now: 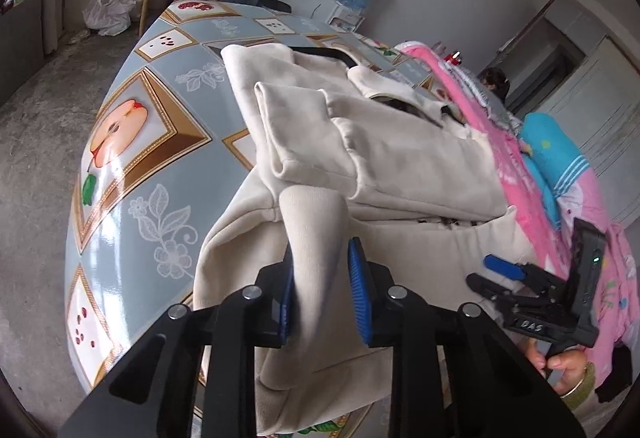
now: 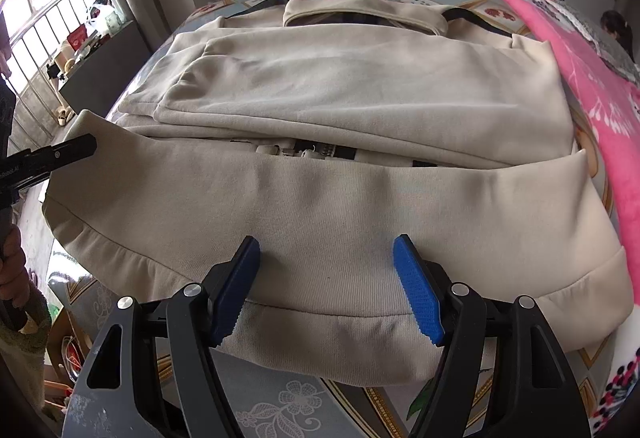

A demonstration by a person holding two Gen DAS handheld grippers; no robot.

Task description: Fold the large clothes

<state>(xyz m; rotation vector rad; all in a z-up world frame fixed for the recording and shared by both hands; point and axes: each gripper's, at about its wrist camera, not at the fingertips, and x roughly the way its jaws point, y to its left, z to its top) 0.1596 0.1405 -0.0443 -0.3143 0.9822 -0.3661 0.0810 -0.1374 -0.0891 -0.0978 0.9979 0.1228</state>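
The left gripper point(image 1: 320, 278) pinches the beige sweatshirt point(image 2: 320, 198) hem corner for folding; the right gripper point(image 2: 326, 286) hovers with fingers apart.

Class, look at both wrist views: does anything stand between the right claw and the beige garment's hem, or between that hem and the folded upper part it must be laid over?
Nothing visible does. The right claw stands open directly over the hem of the beige garment. The left claw has a raised fold of its corner between its pads. The pink blanket lies off to the side.
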